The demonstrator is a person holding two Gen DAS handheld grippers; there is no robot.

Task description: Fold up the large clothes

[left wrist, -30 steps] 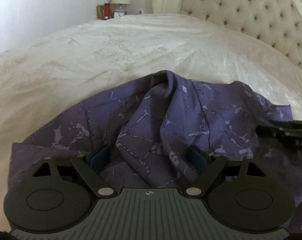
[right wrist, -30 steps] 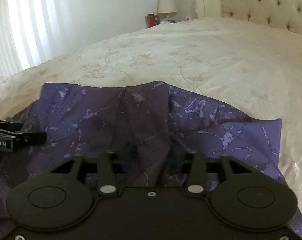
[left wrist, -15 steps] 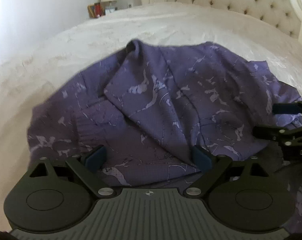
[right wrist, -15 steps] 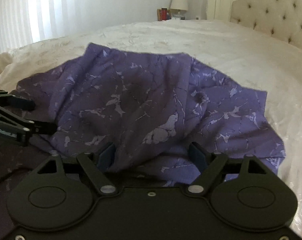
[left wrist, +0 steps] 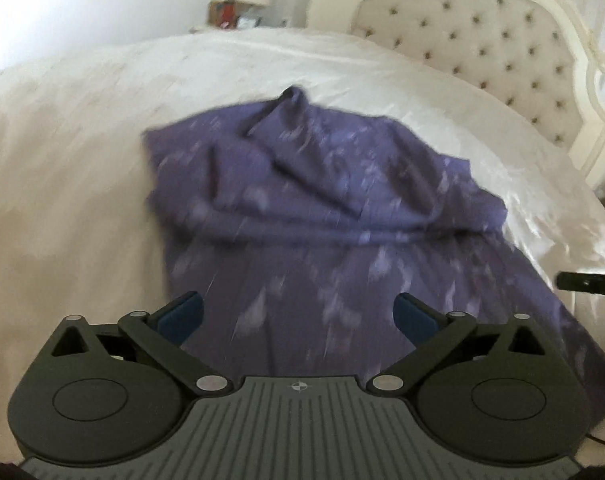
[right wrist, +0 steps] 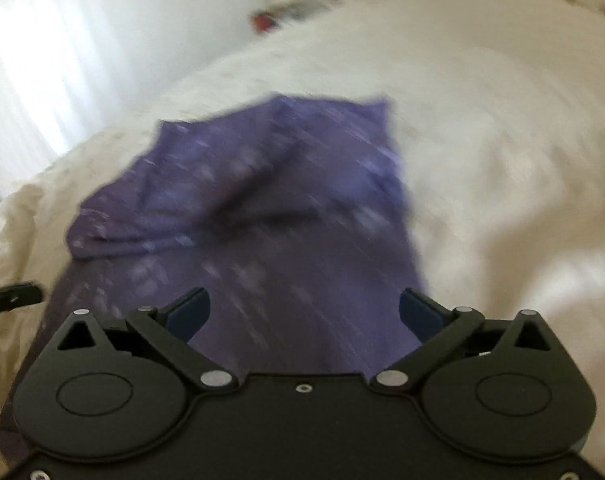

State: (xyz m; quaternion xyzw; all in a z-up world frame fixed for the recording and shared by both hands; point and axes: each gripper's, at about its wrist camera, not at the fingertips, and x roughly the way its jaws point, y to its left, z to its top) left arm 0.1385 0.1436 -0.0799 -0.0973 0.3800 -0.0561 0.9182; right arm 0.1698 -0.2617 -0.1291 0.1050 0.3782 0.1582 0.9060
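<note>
left wrist view shows the left claw (left wrist: 298,318) with fingers spread apart, empty, above the near part of the purple patterned garment (left wrist: 322,208). the garment lies rumpled on the bed (left wrist: 82,140), its far end folded over, short of the tufted headboard (left wrist: 482,36). the right claw (right wrist: 304,316) is likewise spread, holding nothing, over the garment's near part.
</note>
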